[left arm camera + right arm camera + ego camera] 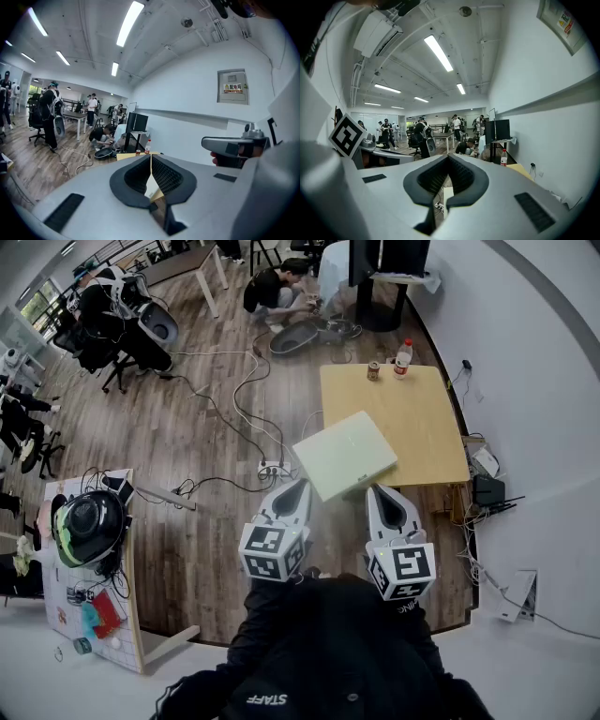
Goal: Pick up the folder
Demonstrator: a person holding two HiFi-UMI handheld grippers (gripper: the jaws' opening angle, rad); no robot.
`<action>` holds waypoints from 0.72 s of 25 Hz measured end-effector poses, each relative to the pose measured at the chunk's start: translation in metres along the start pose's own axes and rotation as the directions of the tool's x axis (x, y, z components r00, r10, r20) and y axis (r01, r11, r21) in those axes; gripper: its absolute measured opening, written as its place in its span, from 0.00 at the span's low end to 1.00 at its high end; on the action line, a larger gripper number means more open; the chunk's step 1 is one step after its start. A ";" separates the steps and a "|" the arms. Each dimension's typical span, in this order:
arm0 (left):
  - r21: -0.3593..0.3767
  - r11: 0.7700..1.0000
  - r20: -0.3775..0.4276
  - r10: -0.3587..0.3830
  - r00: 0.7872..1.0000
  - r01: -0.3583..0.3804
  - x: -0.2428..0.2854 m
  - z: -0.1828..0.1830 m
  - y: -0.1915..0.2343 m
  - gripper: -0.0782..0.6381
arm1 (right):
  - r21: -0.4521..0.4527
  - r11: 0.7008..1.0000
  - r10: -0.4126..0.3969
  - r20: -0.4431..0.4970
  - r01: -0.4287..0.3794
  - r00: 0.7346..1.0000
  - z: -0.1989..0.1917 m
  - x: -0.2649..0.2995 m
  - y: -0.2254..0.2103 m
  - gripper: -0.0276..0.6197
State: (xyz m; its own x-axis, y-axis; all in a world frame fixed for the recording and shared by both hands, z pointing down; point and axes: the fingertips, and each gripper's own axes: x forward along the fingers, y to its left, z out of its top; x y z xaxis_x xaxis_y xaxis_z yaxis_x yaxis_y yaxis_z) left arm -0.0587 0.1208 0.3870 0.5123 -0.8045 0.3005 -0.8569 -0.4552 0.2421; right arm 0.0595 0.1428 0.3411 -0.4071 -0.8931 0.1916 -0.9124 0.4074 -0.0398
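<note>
Folder (345, 454): resting on the counter (427, 423), near corner overhanging.
Left tongs (301, 483): together, empty, just beside its edge.
Right tongs (377, 489): together, empty too.
Progress: grasp and lift both apparently remain.

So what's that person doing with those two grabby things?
A person holds a gripper in each hand. The left gripper and the right gripper each have their jaws shut on the near edge of a pale folder, which looks tilted, partly over the edge of the wooden table.
</note>
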 end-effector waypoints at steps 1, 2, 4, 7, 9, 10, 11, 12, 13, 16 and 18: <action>-0.003 1.000 -0.001 0.001 1.000 -0.001 0.000 0.000 0.000 0.16 | -0.002 1.000 0.001 0.000 -0.001 1.000 0.001 0.000 0.001 0.07; -0.005 1.000 -0.001 0.003 1.000 -0.003 0.000 0.000 0.001 0.16 | -0.005 1.000 0.001 0.000 -0.001 1.000 0.001 0.000 0.001 0.07; -0.008 1.000 -0.002 0.006 1.000 -0.006 -0.001 0.000 0.002 0.16 | -0.009 1.000 -0.003 -0.007 0.003 1.000 0.000 0.000 0.002 0.07; -0.010 1.000 -0.003 0.011 1.000 -0.011 -0.002 -0.002 0.003 0.16 | -0.004 1.000 -0.011 -0.029 0.011 1.000 -0.005 0.002 0.001 0.07; -0.014 1.000 -0.004 0.015 1.000 -0.016 -0.004 -0.003 0.005 0.16 | 0.007 1.000 0.002 -0.028 -0.001 1.000 -0.006 0.002 0.003 0.07; -0.017 1.000 -0.004 0.018 1.000 -0.018 -0.005 -0.003 0.006 0.16 | 0.010 1.000 0.010 -0.022 -0.010 1.000 -0.006 0.002 0.006 0.07; -0.020 1.000 -0.004 0.020 1.000 -0.020 -0.007 -0.003 0.008 0.16 | 0.010 1.000 0.018 -0.016 -0.018 1.000 -0.005 0.002 0.008 0.07; -0.022 1.000 -0.005 0.022 1.000 -0.022 -0.008 -0.004 0.010 0.16 | 0.009 1.000 0.025 -0.012 -0.025 1.000 -0.004 0.003 0.011 0.07; -0.025 0.999 -0.006 0.024 1.000 -0.024 -0.009 -0.005 0.012 0.16 | 0.007 1.000 0.030 -0.011 -0.030 0.999 -0.004 0.003 0.013 0.07; -0.030 0.999 -0.011 0.025 1.000 -0.025 -0.011 -0.009 0.016 0.16 | 0.009 0.999 0.031 -0.027 -0.031 0.999 -0.010 0.005 0.018 0.07; -0.033 0.999 -0.015 0.024 1.000 -0.024 -0.012 -0.012 0.018 0.16 | 0.007 1.000 0.031 -0.043 -0.030 0.999 -0.014 0.006 0.021 0.07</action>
State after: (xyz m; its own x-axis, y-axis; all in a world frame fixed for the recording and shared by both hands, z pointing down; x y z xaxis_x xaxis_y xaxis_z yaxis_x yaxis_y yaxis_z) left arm -0.0796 0.1274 0.3989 0.4925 -0.8092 0.3203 -0.8667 -0.4228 0.2647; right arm 0.0389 0.1486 0.3555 -0.4326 -0.8712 0.2320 -0.8999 0.4329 -0.0523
